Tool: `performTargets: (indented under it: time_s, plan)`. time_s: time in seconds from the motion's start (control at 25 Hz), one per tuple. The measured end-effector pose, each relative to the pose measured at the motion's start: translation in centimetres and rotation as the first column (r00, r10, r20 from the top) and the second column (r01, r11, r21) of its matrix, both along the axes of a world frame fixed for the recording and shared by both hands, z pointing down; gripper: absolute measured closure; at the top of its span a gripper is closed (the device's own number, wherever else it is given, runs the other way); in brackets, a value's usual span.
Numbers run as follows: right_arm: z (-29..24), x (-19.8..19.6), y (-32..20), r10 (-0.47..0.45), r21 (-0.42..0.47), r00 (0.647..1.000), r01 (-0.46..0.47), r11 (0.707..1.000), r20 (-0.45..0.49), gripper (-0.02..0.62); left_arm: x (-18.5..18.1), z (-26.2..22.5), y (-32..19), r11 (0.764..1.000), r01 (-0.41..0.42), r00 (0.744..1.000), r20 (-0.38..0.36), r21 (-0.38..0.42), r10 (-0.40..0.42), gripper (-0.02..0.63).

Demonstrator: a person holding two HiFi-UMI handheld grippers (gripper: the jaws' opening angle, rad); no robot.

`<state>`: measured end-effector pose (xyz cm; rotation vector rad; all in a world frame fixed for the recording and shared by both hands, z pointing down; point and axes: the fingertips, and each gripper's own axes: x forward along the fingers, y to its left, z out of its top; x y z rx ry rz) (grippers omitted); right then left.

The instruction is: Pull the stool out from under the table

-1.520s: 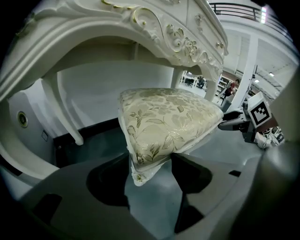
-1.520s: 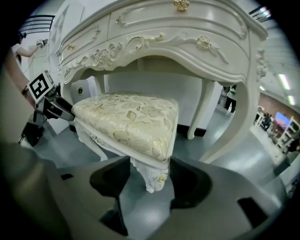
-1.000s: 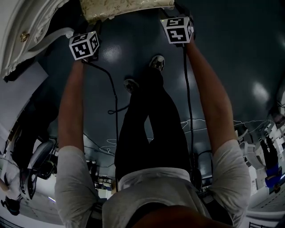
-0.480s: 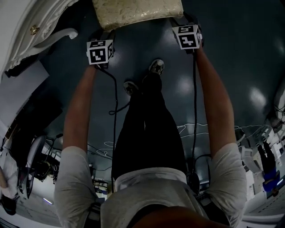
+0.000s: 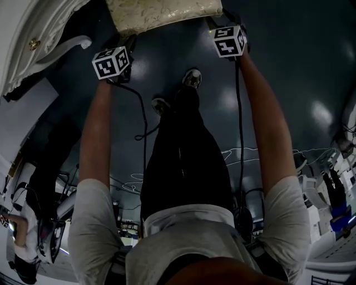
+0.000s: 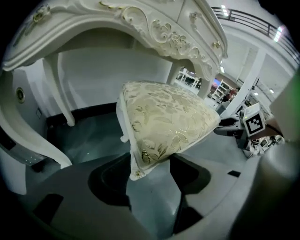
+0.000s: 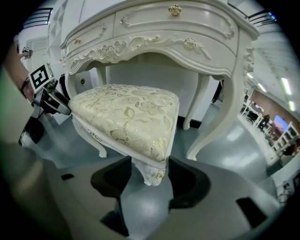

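A white stool with a gold-patterned cushion (image 5: 161, 14) stands at the top of the head view, in front of the ornate white table (image 5: 33, 33). My left gripper (image 5: 125, 43) is at its near left corner. In the left gripper view that cushion corner (image 6: 154, 136) lies between the jaws of the left gripper (image 6: 150, 173), which are opening, with the pads off it. My right gripper (image 5: 216, 23) is at the near right corner. In the right gripper view the right gripper (image 7: 149, 176) has its jaws closing against the carved corner of the stool (image 7: 150, 171).
The table's curved legs (image 7: 211, 126) stand behind and beside the stool. My own feet (image 5: 192, 78) are on the dark glossy floor just short of it, and cables (image 5: 143, 119) trail from both grippers. People and equipment fill the lower left (image 5: 25, 245).
The stool has come a little way out from the table toward me. The left gripper's cube has drifted left and slightly back from the cushion's corner.
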<state>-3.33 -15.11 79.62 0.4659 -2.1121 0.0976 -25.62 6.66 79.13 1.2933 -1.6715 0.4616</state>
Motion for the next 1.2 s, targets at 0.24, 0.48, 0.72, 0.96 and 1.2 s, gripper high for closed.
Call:
performTargets:
  time_s: [0.24,0.48,0.72,0.96,1.2]
  plan:
    - [0.2,0.3,0.1,0.005,-0.018,1.0,-0.005,1.0,0.004,0.341,1.2,0.5,0.0,1.0,-0.001,0.997,-0.077,-0.016,-0.001,0.379]
    - [0.3,1.2,-0.6,-0.031,-0.01,0.999,0.03,0.999,-0.027,0.342,3.5,0.6,0.7,0.998,0.052,0.996,-0.065,-0.046,-0.055,0.38]
    - [-0.2,1.7,0.1,0.011,-0.012,0.999,-0.011,1.0,-0.041,0.347,3.6,0.5,1.0,0.998,0.043,0.997,-0.069,-0.053,-0.046,0.38]
    - [-0.1,3.8,3.3,0.087,-0.044,0.996,-0.088,0.995,-0.03,0.347,3.7,0.0,2.3,0.996,-0.017,0.999,-0.035,-0.085,0.014,0.38]
    - [0.1,4.5,3.0,0.024,-0.038,0.998,-0.026,0.999,-0.067,0.347,5.6,0.3,3.3,0.993,-0.022,0.999,-0.052,-0.114,0.016,0.383]
